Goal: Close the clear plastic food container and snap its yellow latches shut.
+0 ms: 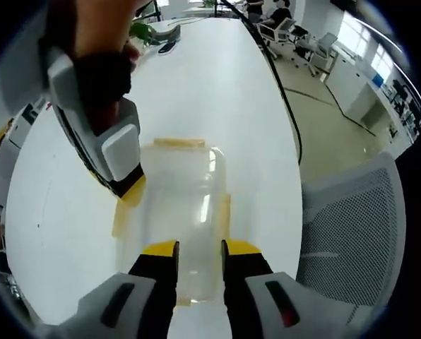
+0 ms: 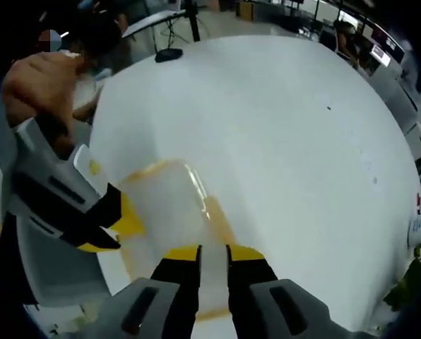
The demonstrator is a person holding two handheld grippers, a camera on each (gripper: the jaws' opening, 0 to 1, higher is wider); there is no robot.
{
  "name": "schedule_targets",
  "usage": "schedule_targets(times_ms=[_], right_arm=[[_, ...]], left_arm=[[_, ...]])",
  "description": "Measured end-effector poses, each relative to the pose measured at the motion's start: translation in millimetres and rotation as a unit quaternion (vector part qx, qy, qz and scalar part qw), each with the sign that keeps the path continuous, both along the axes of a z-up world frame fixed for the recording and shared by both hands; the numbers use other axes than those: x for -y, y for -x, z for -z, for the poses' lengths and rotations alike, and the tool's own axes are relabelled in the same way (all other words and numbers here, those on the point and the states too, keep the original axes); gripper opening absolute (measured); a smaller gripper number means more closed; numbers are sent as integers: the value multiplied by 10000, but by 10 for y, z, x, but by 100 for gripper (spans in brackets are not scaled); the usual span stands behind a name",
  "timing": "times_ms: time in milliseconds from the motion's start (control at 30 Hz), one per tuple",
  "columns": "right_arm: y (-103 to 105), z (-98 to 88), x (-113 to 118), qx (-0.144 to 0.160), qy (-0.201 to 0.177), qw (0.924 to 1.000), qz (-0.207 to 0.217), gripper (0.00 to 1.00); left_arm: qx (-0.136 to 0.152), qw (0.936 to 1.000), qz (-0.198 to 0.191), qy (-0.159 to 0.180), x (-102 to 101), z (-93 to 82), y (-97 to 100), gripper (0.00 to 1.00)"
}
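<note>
— Container (image 1: 182,212)?
— Clear box, yellow latches (image 1: 179,143), centre frame on the white table (image 1: 217,85).
— Your claws?
— My left claw (image 1: 199,248) and right claw (image 2: 212,252) sit slightly apart over its near edges. Bare table lies beyond.

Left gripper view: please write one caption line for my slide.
Two hand-held grippers work at the clear container with yellow latches on a white table.

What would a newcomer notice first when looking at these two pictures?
First, the clear plastic container with yellow latches, lying on the white table between both tongs. In the left gripper view, the left tongs reach its near edge while the right tongs press one side latch. A grey mesh chair stands beside the table.
</note>
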State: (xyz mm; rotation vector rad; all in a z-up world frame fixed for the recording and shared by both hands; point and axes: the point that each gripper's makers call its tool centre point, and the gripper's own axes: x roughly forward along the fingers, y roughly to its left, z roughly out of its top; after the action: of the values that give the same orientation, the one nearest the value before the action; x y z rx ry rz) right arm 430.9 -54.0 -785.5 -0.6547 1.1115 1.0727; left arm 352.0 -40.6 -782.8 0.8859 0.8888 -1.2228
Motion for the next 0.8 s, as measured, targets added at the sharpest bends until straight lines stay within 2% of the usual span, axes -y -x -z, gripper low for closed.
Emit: schedule_targets(times_ms=[200,300,433,500,600,767,800], right_arm=[[-6,-2,5,-29,-44,10000,38,16],[-20,-18,6,7,-63,10000,41,23],[-64,-35,36,40,-61,10000,8,25],[-90,-55,23,48,-120,9999,-23,25],[-103,-61,-43,-8,-201,9994,-278,26],[-63,11,-124,-218,-121,9979,-598,31],[-17,38,-124,-337,-73,9969,-708,32]], left_arm=[[249,9997,-71,-18,3,-20,-44,32],[241,9996,-144,5,7,-27,-55,33],[316,9994,-144,5,1,-39,-47,35],[394,9991,-65,-103,-4,-25,-32,43],[486,9983,117,-283,-2,26,-11,43],[463,9989,33,-118,117,-20,-47,44],[465,9988,44,-117,135,-19,-47,44]])
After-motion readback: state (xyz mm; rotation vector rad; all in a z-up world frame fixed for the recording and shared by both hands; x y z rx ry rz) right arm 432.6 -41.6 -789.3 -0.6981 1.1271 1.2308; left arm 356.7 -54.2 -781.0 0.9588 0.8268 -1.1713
